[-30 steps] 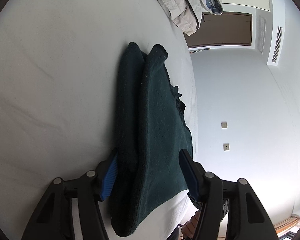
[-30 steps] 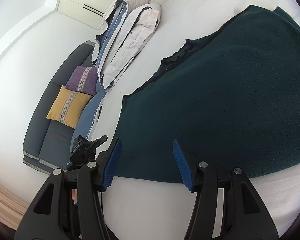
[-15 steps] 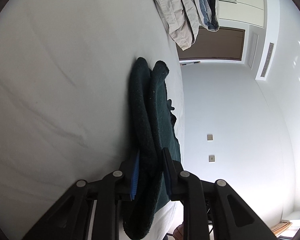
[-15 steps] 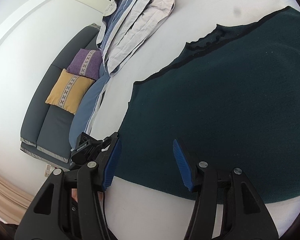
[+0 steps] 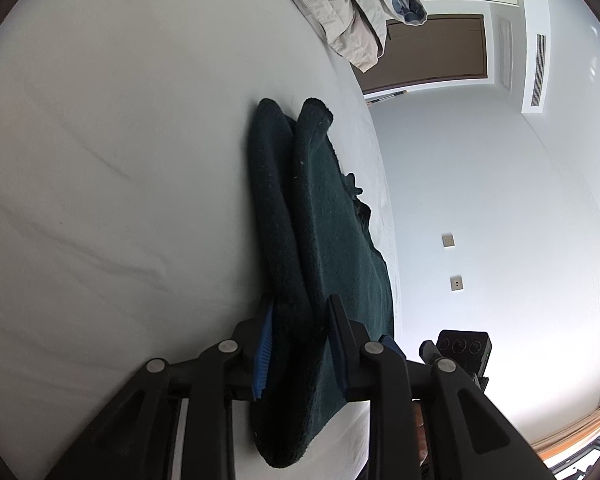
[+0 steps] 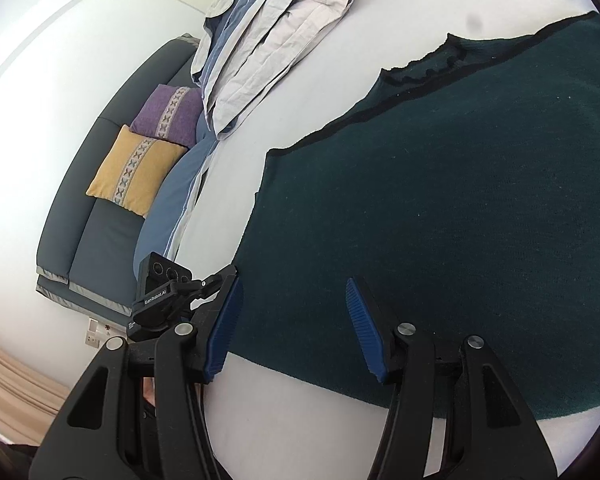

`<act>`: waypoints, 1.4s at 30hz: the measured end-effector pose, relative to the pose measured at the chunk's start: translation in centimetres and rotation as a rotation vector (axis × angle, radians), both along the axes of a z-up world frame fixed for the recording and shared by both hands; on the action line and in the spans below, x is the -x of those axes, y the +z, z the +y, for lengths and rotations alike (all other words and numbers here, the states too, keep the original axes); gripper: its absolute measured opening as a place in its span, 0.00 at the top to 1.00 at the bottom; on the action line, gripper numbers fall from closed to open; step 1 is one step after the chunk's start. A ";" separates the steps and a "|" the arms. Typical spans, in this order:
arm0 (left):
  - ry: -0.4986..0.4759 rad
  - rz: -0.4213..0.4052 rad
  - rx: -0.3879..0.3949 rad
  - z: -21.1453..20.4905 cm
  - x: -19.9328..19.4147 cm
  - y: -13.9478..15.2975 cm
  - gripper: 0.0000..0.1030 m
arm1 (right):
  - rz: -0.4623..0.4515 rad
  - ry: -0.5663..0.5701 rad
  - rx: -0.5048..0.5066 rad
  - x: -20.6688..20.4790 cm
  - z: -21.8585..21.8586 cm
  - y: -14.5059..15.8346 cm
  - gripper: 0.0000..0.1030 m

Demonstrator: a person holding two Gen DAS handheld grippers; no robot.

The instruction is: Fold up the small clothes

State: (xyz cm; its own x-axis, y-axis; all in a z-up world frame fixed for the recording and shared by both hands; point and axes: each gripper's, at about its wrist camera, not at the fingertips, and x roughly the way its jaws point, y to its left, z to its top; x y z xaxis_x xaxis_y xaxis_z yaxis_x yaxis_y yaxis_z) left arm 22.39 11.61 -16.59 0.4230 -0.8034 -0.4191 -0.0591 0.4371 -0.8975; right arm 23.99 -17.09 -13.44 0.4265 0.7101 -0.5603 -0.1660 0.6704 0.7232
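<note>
Left claw pinches dark green garment, lengthwise away; right claw half-open, empty

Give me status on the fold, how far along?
Early. Done: the dark green garment lies spread on the white bed, with one edge bunched into a doubled ridge. In hand: the left gripper has just closed on that ridge; the right gripper is open above the garment's near edge, gripping nothing. Left: the right-hand grasp, then carrying the edge over. No finished fold shows.
</note>
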 end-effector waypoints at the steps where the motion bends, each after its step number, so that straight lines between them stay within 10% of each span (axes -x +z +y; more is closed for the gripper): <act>1: 0.005 0.000 -0.016 0.1 0.0 0.0 0.76 | 0.004 0.002 0.003 -0.1 0.2 -0.1 0.48; 15: -0.041 -0.126 -0.354 -3.8 0.3 6.0 0.83 | 0.088 0.021 -0.072 -5.4 0.9 -1.2 0.48; 24: -0.221 -0.270 -0.446 -17.0 -0.5 11.8 0.84 | 0.159 -0.022 -0.307 -8.6 -8.0 -1.8 0.48; 31: -0.317 -0.221 -0.524 -28.7 -0.6 6.9 0.84 | 0.212 -0.078 -0.411 -10.3 -15.6 -3.2 0.48; 42: -0.265 -0.276 -0.515 -28.2 1.4 6.5 0.83 | 0.302 -0.048 -0.355 -13.7 -14.2 -4.9 0.44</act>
State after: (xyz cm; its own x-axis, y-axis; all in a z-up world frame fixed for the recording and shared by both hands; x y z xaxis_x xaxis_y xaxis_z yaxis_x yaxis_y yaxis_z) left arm 21.02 -16.61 -10.09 0.3853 -0.6204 -0.6831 0.3135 0.7842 -0.5355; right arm 37.68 -31.32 -18.38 0.3188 0.8637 -0.3904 0.1118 0.3747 0.9204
